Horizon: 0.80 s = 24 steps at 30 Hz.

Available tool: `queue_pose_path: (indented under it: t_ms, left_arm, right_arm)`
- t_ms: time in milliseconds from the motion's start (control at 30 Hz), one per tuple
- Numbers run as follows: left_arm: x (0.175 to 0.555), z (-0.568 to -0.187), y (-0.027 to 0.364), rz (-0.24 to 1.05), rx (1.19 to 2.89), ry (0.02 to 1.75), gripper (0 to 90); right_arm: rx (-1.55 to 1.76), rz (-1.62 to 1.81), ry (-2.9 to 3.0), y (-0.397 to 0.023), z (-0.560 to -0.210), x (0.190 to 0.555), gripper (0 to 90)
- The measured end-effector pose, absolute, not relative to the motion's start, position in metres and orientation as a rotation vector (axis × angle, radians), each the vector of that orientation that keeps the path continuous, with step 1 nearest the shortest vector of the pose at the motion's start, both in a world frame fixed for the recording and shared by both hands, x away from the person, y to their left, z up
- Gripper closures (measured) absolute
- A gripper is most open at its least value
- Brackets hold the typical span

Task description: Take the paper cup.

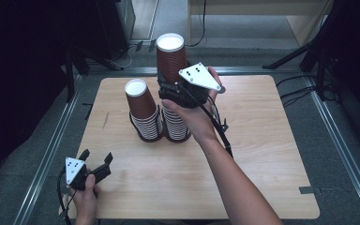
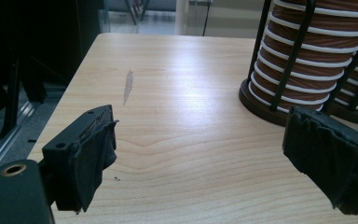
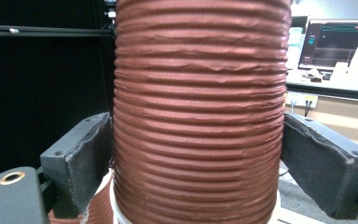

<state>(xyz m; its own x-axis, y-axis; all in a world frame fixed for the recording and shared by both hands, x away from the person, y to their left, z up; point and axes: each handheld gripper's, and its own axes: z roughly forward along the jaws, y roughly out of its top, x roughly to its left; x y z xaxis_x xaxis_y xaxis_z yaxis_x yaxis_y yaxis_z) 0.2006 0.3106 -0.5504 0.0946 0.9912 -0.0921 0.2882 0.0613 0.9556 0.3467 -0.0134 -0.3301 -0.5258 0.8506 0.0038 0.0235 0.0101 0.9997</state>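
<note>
the wooden bench (image 1: 262,154) carries two wire racks of stacked brown cups (image 1: 146,123) mid-bench. the right gripper (image 1: 176,86) is clamped on the top cup (image 1: 171,58) of the right stack. the left gripper (image 1: 96,161) rests spread apart, empty, near the bench's front-left corner.

A lab or test room: a bare wooden table (image 1: 262,140) stands inside metal floor rails (image 1: 47,154) with dark tripod legs (image 1: 295,54) around it, cables on grey carpet, and a lit monitor (image 3: 340,42) behind.
</note>
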Motion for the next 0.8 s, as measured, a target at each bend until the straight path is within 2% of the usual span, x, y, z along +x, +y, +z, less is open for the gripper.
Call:
queue_pose_path:
  t_ms: [233,800]
  left_arm:
    - [0.2,-0.55,0.311,0.922,1.406,1.367,9.7]
    - [0.201,-0.55,0.309,0.927,1.407,1.372,13.0]
  right_arm:
    - [0.944,1.556,1.637,-0.005,-0.335,0.355,8.0]
    - [0.952,1.562,1.619,-0.002,-0.332,0.359,10.3]
